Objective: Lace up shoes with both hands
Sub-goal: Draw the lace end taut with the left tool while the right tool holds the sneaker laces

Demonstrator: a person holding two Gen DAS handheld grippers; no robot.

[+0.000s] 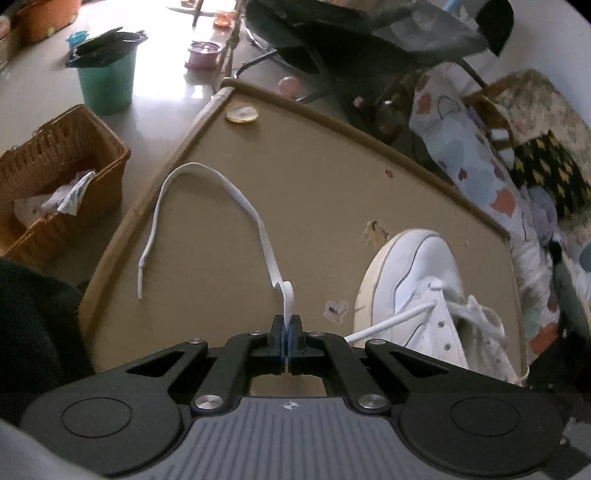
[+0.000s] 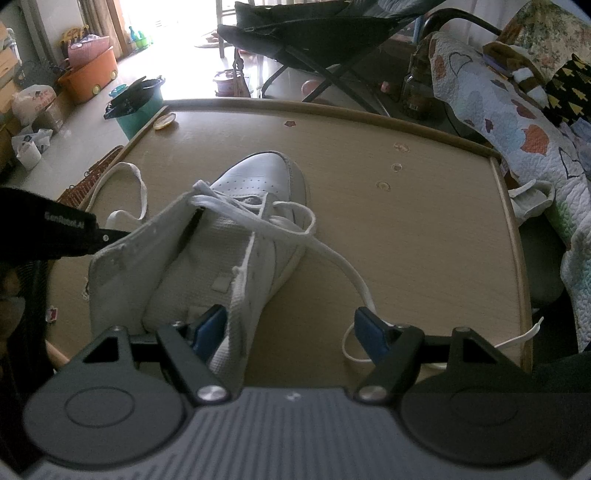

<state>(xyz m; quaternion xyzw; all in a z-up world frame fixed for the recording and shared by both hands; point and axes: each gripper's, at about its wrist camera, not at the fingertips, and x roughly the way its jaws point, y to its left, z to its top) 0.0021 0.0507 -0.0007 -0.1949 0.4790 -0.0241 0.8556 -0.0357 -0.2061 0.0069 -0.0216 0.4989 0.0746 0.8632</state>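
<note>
A white sneaker point(image 2: 258, 177) lies on the tan table point(image 2: 406, 240), toe pointing away, its top opened wide. My left gripper point(image 1: 287, 325) is shut on a flat white lace point(image 1: 236, 192). That lace arcs over the table and its tip rests at the left. A taut stretch of lace point(image 1: 388, 325) runs from the sneaker point(image 1: 410, 273) to this gripper. My right gripper point(image 2: 291, 332) stands open over the sneaker's right side wall, which sits between the blue pads point(image 2: 210, 328). The other lace end point(image 2: 347, 266) curls past the right pad. The left gripper's black body point(image 2: 70, 229) shows at the left.
The table has a raised rim point(image 1: 332, 118) and a round yellowish object point(image 1: 242, 112) at its far corner. A wicker basket point(image 1: 55, 177) and a teal bucket point(image 1: 107, 81) stand on the floor to the left. A patterned quilt point(image 2: 517, 122) lies right, with a black folding chair point(image 2: 314, 26) behind.
</note>
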